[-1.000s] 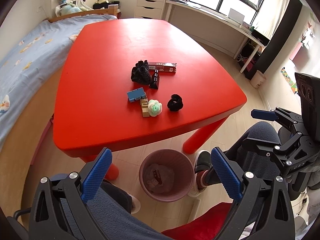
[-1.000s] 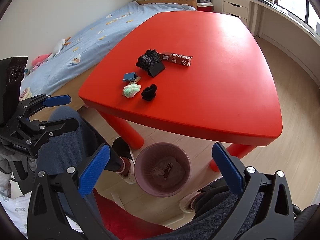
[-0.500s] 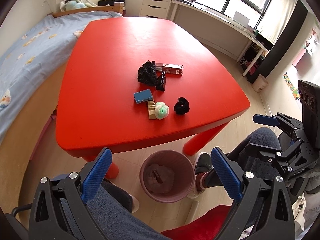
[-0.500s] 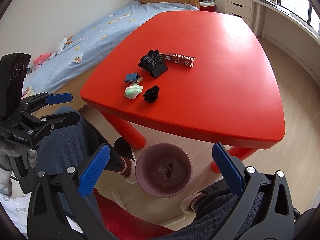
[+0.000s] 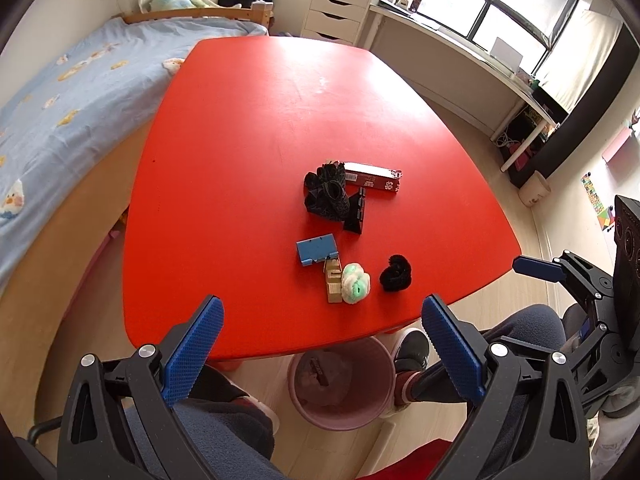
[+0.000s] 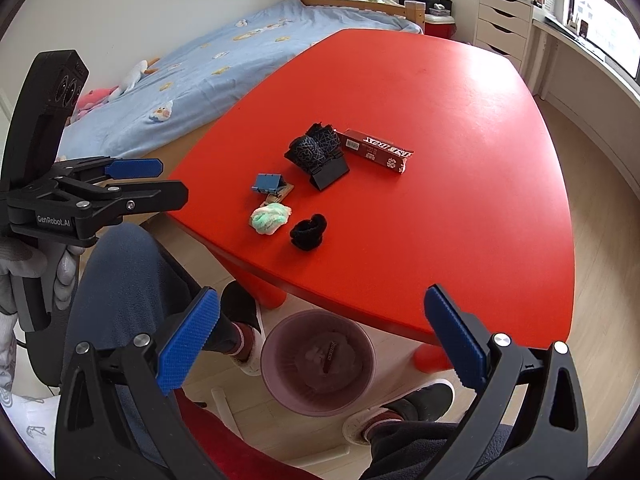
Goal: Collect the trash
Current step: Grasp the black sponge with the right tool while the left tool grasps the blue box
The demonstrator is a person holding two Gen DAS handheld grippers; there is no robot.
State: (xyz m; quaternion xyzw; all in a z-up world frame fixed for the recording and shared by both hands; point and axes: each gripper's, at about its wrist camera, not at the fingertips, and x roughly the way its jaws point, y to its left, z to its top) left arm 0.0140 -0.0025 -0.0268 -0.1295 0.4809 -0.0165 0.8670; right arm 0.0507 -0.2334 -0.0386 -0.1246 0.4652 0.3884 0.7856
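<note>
We hold our left tool (image 5: 320, 348) and right tool (image 6: 320, 340) wide apart with nothing in them. The trash sits on the red table (image 5: 248, 128): a green-white ball (image 5: 355, 283) beside a black lump (image 5: 396, 274). A pink bin (image 6: 320, 364) stands below.

open red table (image 5: 260, 128) all around the small litter cluster (image 5: 344, 236); pink bin (image 6: 280, 376) partly under its near edge
</note>
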